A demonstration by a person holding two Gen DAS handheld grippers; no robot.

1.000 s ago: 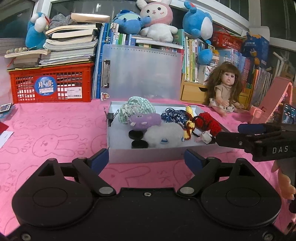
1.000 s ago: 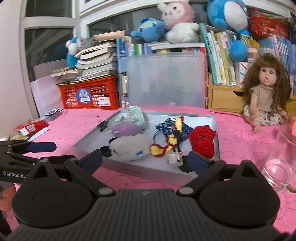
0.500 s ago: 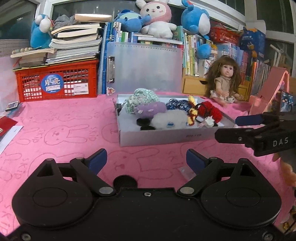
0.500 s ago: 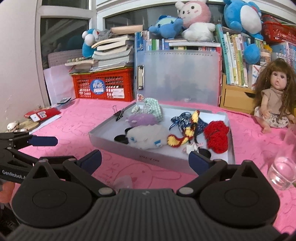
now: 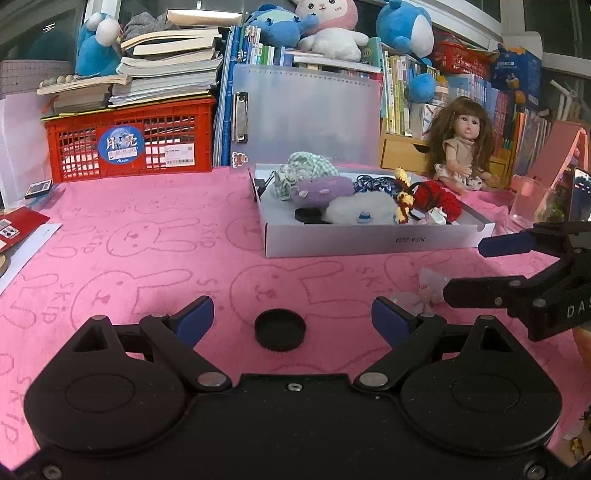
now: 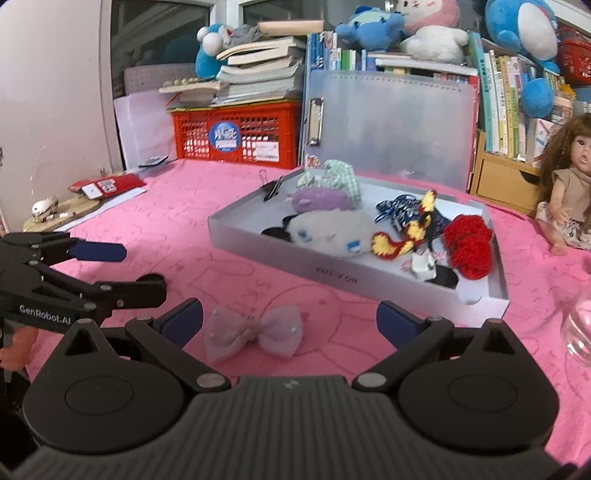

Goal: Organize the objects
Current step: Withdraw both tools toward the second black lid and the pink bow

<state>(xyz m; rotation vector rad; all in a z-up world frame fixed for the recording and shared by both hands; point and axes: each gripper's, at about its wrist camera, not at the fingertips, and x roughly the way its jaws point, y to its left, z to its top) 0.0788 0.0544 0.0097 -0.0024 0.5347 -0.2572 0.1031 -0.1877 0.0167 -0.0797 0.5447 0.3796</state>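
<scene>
Both tongs wide open, empty (L [image 5: 293, 321] over black disc [image 5: 280, 329], R [image 6: 290, 319] over bow [image 6: 254, 334])

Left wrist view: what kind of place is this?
Likely a child's room or home study corner: a pink bunny-print cloth over the table, plush toys on crowded bookshelves, and a doll seated behind a toy-filled box.

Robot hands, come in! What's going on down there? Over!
Left gripper open, black disc on the cloth between its fingers. Right gripper open, pink bow between its fingers. Grey tray ahead, already crowded. Nothing in the way.
</scene>
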